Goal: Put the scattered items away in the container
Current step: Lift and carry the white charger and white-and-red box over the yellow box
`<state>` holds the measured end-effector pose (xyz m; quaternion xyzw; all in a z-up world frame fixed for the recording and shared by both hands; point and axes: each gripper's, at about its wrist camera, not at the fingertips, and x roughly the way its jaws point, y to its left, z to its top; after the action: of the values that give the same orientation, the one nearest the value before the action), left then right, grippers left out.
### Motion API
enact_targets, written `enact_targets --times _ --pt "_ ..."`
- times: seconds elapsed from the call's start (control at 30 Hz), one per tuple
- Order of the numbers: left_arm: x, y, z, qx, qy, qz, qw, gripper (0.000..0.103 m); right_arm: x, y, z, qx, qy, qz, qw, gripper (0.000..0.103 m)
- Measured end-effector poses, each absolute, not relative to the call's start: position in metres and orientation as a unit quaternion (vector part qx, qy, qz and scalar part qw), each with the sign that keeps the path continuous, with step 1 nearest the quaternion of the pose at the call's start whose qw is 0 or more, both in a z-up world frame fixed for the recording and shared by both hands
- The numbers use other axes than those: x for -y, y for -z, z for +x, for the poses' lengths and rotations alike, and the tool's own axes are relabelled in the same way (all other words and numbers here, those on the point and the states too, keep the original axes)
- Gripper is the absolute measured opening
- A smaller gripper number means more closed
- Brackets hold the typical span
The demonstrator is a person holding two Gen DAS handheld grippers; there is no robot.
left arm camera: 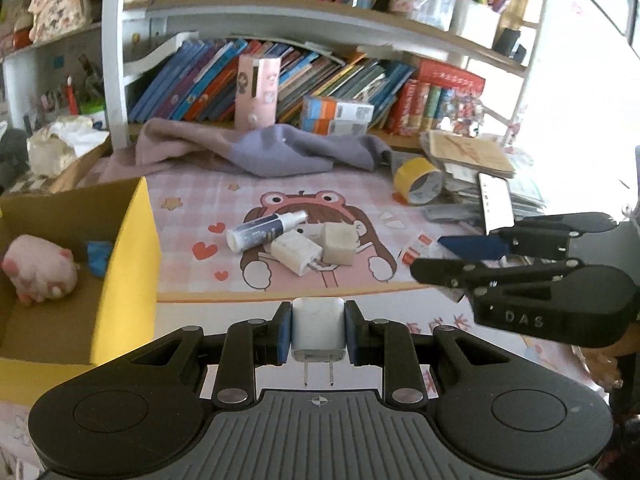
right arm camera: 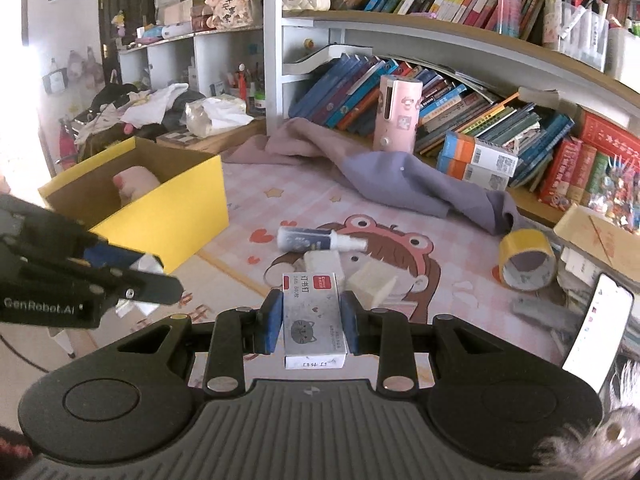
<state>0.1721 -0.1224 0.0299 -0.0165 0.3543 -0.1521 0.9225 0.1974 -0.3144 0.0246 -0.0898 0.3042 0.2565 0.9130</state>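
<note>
We hold a white charger point(left arm camera: 318, 330) in the left gripper point(left arm camera: 318, 334), jaws clamped on its flat sides, and a staple box point(right arm camera: 313, 320) in the right gripper point(right arm camera: 312, 322). Both seem light and rigid; the yellow box point(left arm camera: 128, 240) lies left of them.

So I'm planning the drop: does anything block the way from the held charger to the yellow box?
Nothing visible does. The left gripper holds the white charger above the mat, and the yellow box sits open-topped to its left.
</note>
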Motion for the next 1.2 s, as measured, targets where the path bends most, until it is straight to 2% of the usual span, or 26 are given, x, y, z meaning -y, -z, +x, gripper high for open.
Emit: enact_targets --times 1.2 --pt "-0.036 -0.012 0.017 -0.377 0.164 -0.035 0.911 0.025 0.142 -0.013 0.022 -0.359 -0.248 -0.090 0.896 0.029"
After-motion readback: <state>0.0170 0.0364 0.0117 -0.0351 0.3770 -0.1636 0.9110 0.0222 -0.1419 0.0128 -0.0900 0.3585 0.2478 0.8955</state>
